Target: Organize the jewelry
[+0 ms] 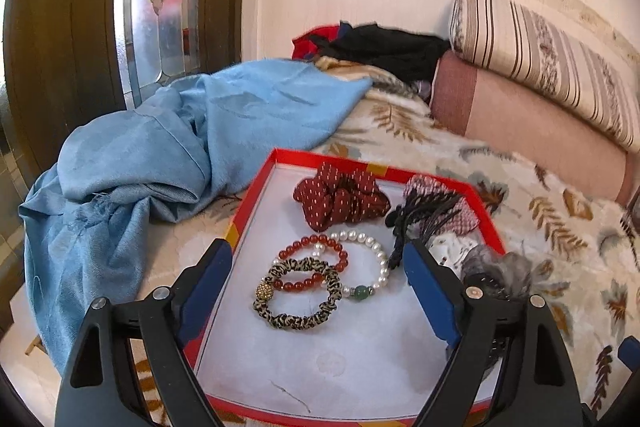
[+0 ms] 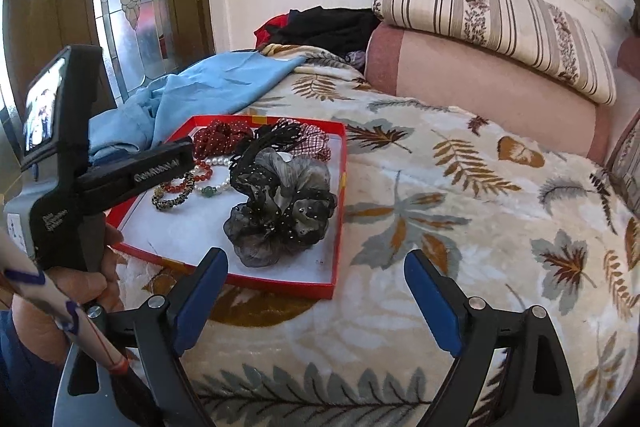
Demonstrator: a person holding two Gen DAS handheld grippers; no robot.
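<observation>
Leopard-print scrunchie (image 1: 298,293) between left tongs (image 1: 318,285) (spread), inside red box (image 1: 256,187)

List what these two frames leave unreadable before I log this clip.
- Grey scrunchie: left wrist view, mostly behind the left gripper's finger.
- Red bead bracelet: right wrist view, partly hidden by the left gripper's body.
- Red tray: left wrist view, near corners covered by the fingers.
- Black clothing: right wrist view, too crumpled to identify.

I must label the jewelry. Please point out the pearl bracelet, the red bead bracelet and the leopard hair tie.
pearl bracelet (image 1: 362,237): left wrist view, top pearls.
red bead bracelet (image 1: 304,240): left wrist view, upper beads.
leopard hair tie (image 1: 298,321): left wrist view, lower band.
</observation>
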